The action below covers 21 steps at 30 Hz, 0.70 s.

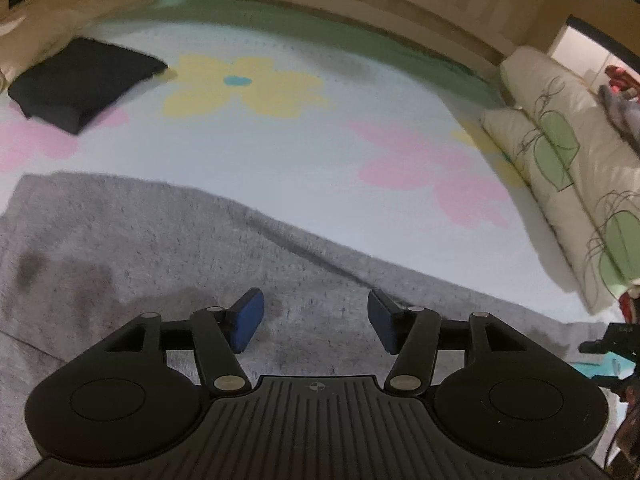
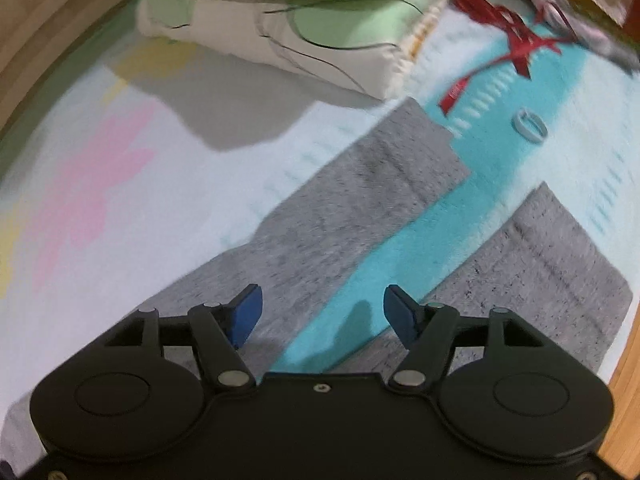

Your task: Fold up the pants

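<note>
Grey pants (image 1: pixel 120 248) lie spread flat on a flowered bedsheet (image 1: pixel 304 152). In the left wrist view my left gripper (image 1: pixel 316 320) hovers over the wide grey upper part, jaws open, blue pads (image 1: pixel 248 320) apart with nothing between them. In the right wrist view the two grey legs (image 2: pixel 340 216) (image 2: pixel 552 276) run away from me side by side with a teal strip of sheet (image 2: pixel 360 280) between them. My right gripper (image 2: pixel 322 316) hangs open above that gap near the crotch and holds nothing.
A folded dark garment (image 1: pixel 80 84) lies at the far left of the bed. Cream pillows with green leaf prints (image 1: pixel 560 152) (image 2: pixel 280 16) line the right side. A red ribbon (image 2: pixel 508 36) and a pale ring (image 2: pixel 530 126) lie beyond the leg ends. A wooden bed edge (image 2: pixel 628 380) runs at right.
</note>
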Each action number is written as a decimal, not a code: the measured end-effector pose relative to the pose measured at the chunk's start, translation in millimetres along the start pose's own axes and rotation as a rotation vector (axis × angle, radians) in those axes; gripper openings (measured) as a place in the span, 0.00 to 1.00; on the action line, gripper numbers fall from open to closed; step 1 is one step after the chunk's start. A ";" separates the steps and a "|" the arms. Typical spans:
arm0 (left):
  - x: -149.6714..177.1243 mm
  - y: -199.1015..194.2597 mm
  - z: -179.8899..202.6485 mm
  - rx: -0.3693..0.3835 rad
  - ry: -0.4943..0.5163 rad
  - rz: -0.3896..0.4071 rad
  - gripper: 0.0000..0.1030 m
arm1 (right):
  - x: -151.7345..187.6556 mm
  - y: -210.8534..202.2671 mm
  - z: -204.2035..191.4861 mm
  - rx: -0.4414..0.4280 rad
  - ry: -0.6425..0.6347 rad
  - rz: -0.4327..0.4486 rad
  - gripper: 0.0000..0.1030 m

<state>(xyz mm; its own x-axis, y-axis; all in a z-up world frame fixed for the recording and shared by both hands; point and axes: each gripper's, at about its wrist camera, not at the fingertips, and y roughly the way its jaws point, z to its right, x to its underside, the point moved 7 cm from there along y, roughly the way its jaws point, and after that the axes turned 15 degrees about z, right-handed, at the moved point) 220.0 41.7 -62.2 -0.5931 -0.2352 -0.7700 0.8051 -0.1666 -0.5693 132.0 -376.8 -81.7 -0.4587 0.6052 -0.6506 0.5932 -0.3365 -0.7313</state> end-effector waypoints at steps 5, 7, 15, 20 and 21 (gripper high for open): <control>-5.6 2.5 14.7 0.045 0.025 0.015 0.54 | -6.9 15.3 5.3 -0.032 0.127 -0.031 0.60; -5.5 3.2 19.3 0.056 0.041 0.016 0.54 | -8.0 18.3 1.1 -0.079 0.154 -0.046 0.42; 1.9 4.9 26.8 0.092 0.072 -0.015 0.54 | -7.3 6.3 -9.5 -0.133 0.112 -0.006 0.41; 5.0 6.7 29.9 0.111 0.072 -0.031 0.54 | 2.3 5.8 -3.4 -0.146 0.081 -0.047 0.41; 5.4 6.7 30.3 0.113 0.075 -0.033 0.54 | 4.0 6.3 -2.2 -0.149 0.086 -0.052 0.41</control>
<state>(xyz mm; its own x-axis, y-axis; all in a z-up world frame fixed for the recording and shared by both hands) 222.4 10.3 -61.4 -0.6144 -0.1564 -0.7734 0.7783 -0.2809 -0.5615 135.3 -374.9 -88.5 -0.4371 0.6804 -0.5882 0.6645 -0.1965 -0.7210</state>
